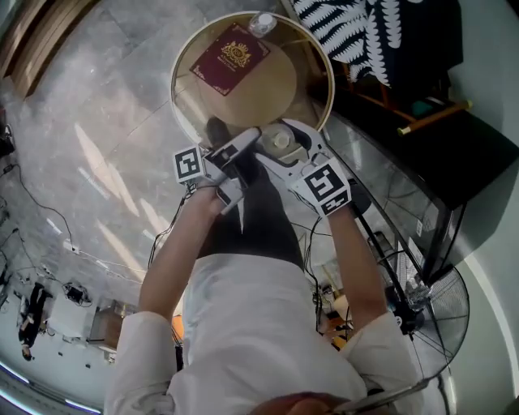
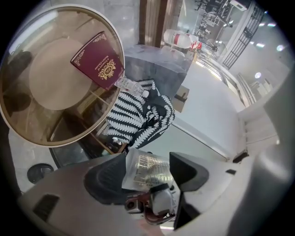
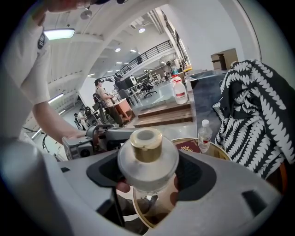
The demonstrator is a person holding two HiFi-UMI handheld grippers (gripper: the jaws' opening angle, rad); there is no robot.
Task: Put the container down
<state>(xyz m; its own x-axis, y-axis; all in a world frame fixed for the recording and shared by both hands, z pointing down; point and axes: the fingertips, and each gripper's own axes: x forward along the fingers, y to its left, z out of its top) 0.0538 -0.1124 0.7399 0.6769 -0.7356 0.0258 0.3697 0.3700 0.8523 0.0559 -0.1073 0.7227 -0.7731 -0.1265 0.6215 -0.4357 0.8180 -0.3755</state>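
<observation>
The container is a round frosted-glass jar with a gold collar and an open top. My right gripper is shut on it, with a pad against each side. In the head view the container hangs over the near edge of a round glass table, inside the right gripper. My left gripper sits just left of it. In the left gripper view that gripper holds a clear printed plastic packet between its jaws.
A maroon booklet lies on the table, and a small water bottle stands at its far rim. A black-and-white patterned cloth is draped over furniture to the right. A floor fan stands at lower right. People work far off.
</observation>
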